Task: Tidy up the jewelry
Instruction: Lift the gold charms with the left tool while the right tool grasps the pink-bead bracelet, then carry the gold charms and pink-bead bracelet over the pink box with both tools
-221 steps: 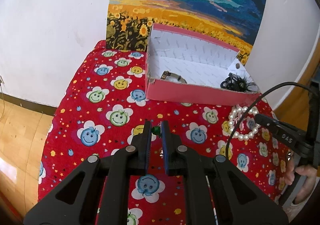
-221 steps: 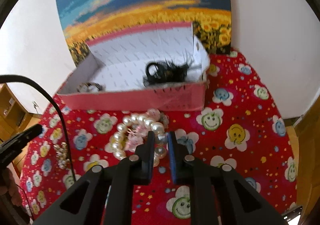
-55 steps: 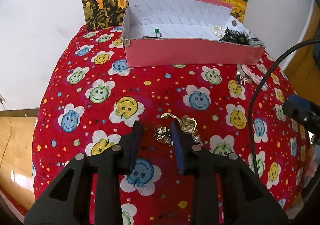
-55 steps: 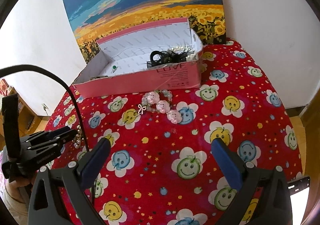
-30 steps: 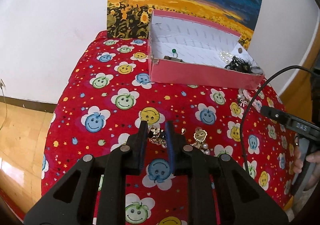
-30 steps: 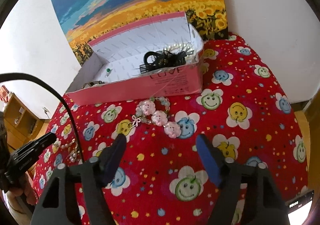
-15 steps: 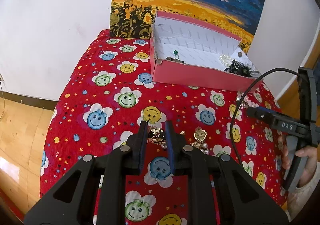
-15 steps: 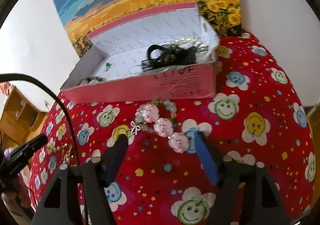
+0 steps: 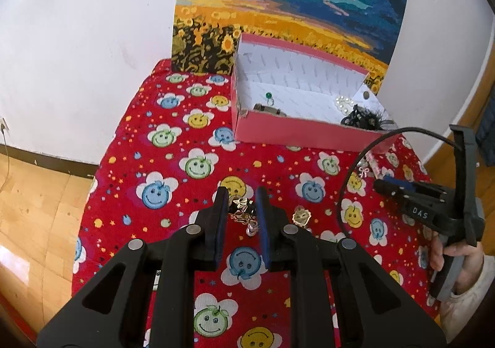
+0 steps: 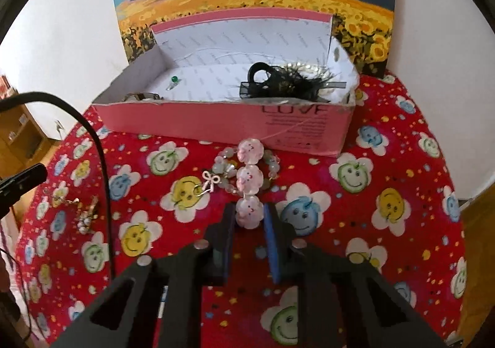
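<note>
A pink open box (image 9: 297, 131) (image 10: 216, 122) stands at the back of the red smiley cloth. It holds a green-stone ring (image 9: 268, 96), a watch (image 9: 266, 109), pearls (image 9: 342, 102) and a black feathered hair piece (image 10: 284, 81). My left gripper (image 9: 240, 208) is shut on a gold earring (image 9: 243, 210), with a second gold earring (image 9: 301, 217) lying to its right. My right gripper (image 10: 249, 218) has closed around the nearest pink bead of a pink bead bracelet (image 10: 249, 176) that lies in front of the box.
A sunflower painting (image 9: 278, 7) leans on the white wall behind the box. The cloth-covered table (image 9: 173, 180) is round and drops off at left to a wooden floor (image 9: 34, 202). A black cable (image 10: 92, 143) crosses the right wrist view at left.
My right gripper moved forward to the bracelet and closed from wide open onto its nearest bead. My left gripper stays shut on the gold earring, slightly raised.
</note>
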### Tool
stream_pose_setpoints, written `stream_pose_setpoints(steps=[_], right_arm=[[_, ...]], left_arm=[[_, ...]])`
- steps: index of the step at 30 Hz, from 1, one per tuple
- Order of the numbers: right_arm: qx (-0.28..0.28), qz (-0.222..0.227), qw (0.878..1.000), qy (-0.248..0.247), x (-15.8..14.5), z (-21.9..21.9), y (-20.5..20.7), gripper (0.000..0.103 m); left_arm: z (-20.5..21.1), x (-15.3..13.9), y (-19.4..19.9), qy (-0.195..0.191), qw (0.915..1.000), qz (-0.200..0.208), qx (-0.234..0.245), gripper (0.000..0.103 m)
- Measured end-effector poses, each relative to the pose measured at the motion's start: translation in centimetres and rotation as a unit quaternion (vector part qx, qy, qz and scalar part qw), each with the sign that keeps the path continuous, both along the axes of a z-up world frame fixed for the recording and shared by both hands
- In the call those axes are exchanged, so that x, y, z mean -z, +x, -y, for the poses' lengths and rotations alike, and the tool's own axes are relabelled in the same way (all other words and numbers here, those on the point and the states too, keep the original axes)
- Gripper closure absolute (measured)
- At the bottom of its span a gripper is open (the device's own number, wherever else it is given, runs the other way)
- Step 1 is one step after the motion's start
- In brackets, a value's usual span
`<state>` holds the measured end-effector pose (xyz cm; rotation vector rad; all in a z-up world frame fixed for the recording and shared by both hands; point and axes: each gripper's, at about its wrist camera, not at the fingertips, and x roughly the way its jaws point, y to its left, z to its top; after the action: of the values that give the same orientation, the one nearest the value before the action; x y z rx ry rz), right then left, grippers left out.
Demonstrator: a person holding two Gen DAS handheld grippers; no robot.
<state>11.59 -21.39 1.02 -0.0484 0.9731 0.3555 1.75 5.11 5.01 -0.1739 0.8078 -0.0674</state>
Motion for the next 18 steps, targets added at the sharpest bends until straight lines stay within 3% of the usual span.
stream_pose_setpoints(steps=[7,15,18], right_arm=[[0.001,-0.012,0.997,0.072,-0.9,1.4,-0.7,0.083],[-0.003,0.001,0.992,0.124,-3.4,2.1,-2.8,0.083],[-0.006,0.003,0.990,0.140,-4.3,2.4,-3.1,0.083]], left_arm=[[0.1,-2.4,-0.2,0.009,0.9995,0.029,0.004,0.087],[0.0,-4.3,0.4,-0.030,0.9985,0.037,0.027,0.087],[0.4,-5.2,0.9,-0.024,0.9983,0.043,0.032,0.087]])
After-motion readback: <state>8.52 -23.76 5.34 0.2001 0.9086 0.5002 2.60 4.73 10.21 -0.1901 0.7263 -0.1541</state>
